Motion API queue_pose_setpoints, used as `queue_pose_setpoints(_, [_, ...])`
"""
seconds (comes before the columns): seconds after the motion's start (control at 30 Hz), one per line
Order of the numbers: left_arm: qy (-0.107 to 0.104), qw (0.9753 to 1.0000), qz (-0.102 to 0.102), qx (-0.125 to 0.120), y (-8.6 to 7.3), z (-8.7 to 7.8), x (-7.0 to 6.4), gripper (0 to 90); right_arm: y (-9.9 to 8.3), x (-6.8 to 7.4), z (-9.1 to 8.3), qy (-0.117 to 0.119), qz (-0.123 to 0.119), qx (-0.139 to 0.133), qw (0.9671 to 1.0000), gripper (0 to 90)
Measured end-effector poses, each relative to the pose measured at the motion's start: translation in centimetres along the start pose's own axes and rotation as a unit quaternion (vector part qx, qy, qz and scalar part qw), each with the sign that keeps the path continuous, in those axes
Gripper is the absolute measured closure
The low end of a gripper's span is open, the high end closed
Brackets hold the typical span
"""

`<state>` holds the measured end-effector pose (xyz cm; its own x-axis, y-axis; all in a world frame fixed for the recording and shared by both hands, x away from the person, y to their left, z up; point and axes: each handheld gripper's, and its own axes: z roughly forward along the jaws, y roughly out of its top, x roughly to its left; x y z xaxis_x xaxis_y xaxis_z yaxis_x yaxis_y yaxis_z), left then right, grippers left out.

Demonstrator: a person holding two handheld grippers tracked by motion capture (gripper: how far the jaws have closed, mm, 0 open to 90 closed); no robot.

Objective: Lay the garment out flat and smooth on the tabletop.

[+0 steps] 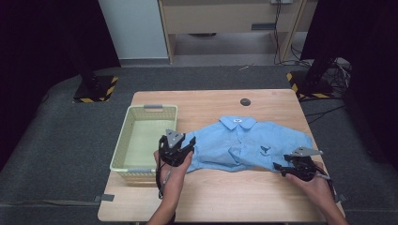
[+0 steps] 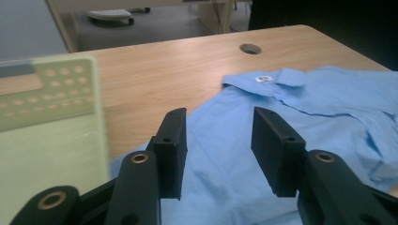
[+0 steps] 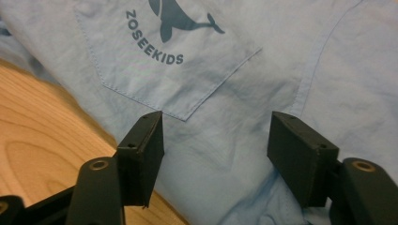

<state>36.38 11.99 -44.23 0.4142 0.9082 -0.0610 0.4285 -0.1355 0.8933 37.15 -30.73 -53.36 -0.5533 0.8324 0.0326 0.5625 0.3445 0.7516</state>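
A blue shirt [image 1: 244,143] lies flat on the wooden counter [image 1: 220,197], with its collar [image 1: 238,122] on the far side. It is a bit wrinkled. A pocket [image 3: 164,61] on it has a dark whale and the word ZOSEEKIDS.

The left gripper [image 1: 180,149] is at the left edge of the shirt, near the sleeve. Its jaws are wide apart and hold nothing. In the left gripper view the left gripper [image 2: 218,145] has blue cloth under the gap between its jaws. I cannot tell if the jaws touch the cloth.

The right gripper [image 1: 286,167] is at the near right corner of the shirt, by the bottom edge. Its jaws are wide apart too, and nothing is in them. In the right gripper view the right gripper [image 3: 216,154] points at the shirt just below the pocket.

A pale green basket [image 1: 121,150] with small holes sits on the counter, just left of the left gripper. A small dark hole [image 1: 245,101] is in the counter past the collar.
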Motion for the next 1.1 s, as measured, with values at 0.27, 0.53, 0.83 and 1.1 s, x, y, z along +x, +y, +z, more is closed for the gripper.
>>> queue_pose_setpoints(0.27, [-0.055,0.9966,0.044,0.042,-2.2,1.7,-5.1,54.2,1.0,1.1,-2.6,0.009,-0.027,-0.028,0.9992,78.3])
queue_pose_setpoints(0.53, [-0.096,0.9902,0.068,0.076,-4.3,2.9,-8.7,52.5,0.7,1.2,-2.6,0.007,-0.043,-0.008,0.9990,61.6])
queue_pose_setpoints(0.83, [-0.123,0.9855,0.055,0.104,-6.3,4.3,-10.4,44.5,0.4,2.7,-1.1,0.018,-0.070,0.002,0.9974,37.2])
queue_pose_setpoints(1.1, [-0.123,0.9837,0.061,0.116,-7.1,5.6,-10.8,42.8,0.6,4.1,0.2,0.013,-0.102,0.024,0.9945,50.3])
